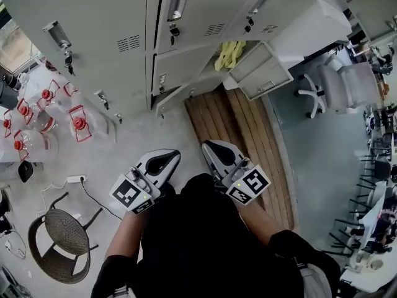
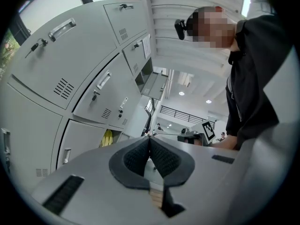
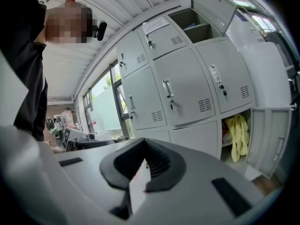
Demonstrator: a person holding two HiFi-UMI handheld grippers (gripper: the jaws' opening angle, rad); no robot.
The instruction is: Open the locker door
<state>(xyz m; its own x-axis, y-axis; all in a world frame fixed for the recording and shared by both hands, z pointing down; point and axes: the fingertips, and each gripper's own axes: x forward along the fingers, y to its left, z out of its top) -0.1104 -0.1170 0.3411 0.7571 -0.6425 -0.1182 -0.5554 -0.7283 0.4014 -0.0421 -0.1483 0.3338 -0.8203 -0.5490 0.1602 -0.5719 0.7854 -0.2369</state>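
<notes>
A bank of grey lockers [image 1: 111, 36] fills the top of the head view, most doors closed, each with a handle and key lock. A closed door with a vertical handle [image 3: 167, 88] faces the right gripper view; another handle [image 2: 103, 80] shows in the left gripper view. My left gripper [image 1: 162, 160] and right gripper [image 1: 211, 146] are held close to my body, well short of the lockers, touching nothing. Both are shut and empty: the left gripper's [image 2: 149, 138] pads meet, and so do the right gripper's [image 3: 144, 142].
One low locker stands open, its door [image 1: 263, 73] swung right, with yellow gloves [image 1: 229, 53] hanging inside. A wooden pallet [image 1: 236, 123] lies before it. Water jugs [image 1: 46, 113] and a wicker chair [image 1: 62, 238] are at left, an office chair [image 1: 335, 85] at right.
</notes>
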